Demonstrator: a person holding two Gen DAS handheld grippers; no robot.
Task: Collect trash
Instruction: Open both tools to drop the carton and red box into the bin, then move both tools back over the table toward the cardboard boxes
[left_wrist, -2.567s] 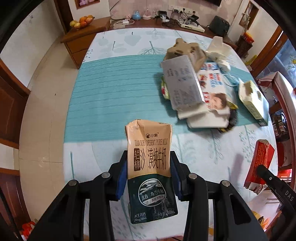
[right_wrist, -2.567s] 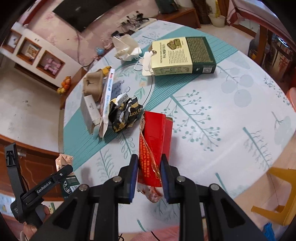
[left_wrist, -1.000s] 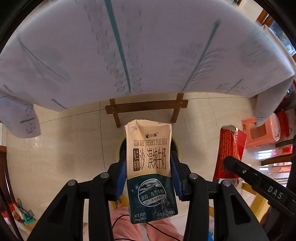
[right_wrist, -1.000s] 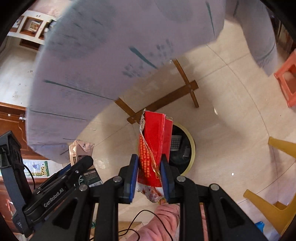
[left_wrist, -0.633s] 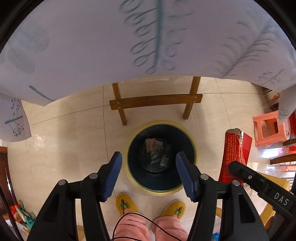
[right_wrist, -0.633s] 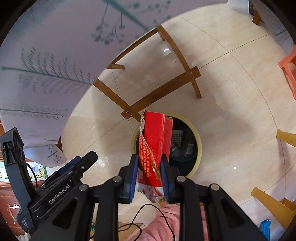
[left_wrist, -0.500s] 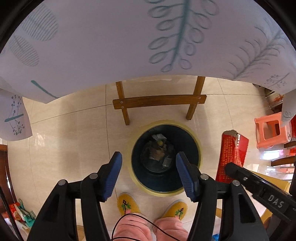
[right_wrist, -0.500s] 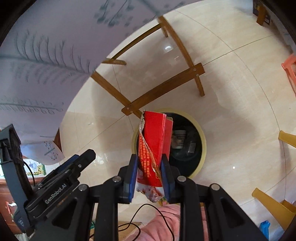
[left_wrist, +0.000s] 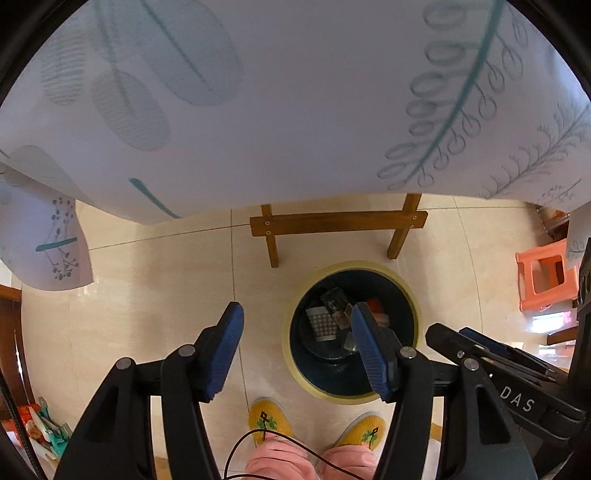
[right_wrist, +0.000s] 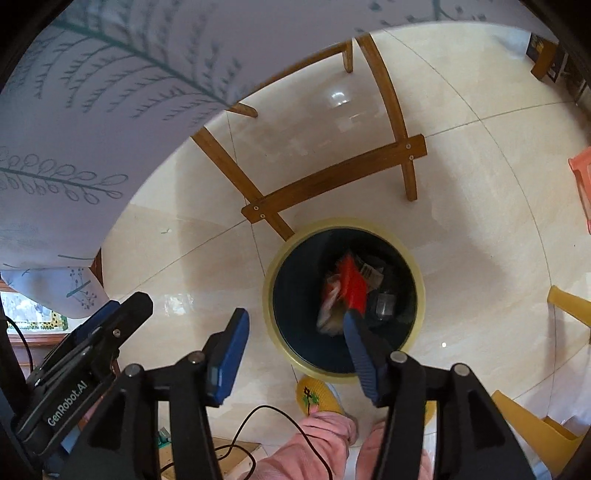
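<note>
Left hand-held gripper (left_wrist: 297, 349): you point it steeply down over the floor; its blue pads stand apart with nothing between them, and its right pad lies across the bin's near-left rim in view.
Right hand-held gripper (right_wrist: 293, 352): also aimed steeply down; its jaws have just been opening and now stand apart, empty, the right pad over the bin mouth.
Red packet (right_wrist: 349, 286): blurred, inside the bin's opening, just beyond your right pad, clear of both pads.
Bin (left_wrist: 406, 291): round, dark inside with a pale yellow rim, standing on the tiled floor; other scraps lie at its bottom, among them a checked piece (left_wrist: 322, 325).
Wooden frame (left_wrist: 338, 223): a crossbar on two legs, just beyond the bin.
Tablecloth (left_wrist: 295, 92): white with teal leaf print, hanging across the far part of both views and hiding the tabletop.
Your feet: yellow slippers (left_wrist: 267, 415) just near the bin, pink trouser legs (right_wrist: 317, 443) above them.
Cable (right_wrist: 258, 417): a thin black loop crosses your legs.
Stool (left_wrist: 543, 275): orange plastic, well to the right.
</note>
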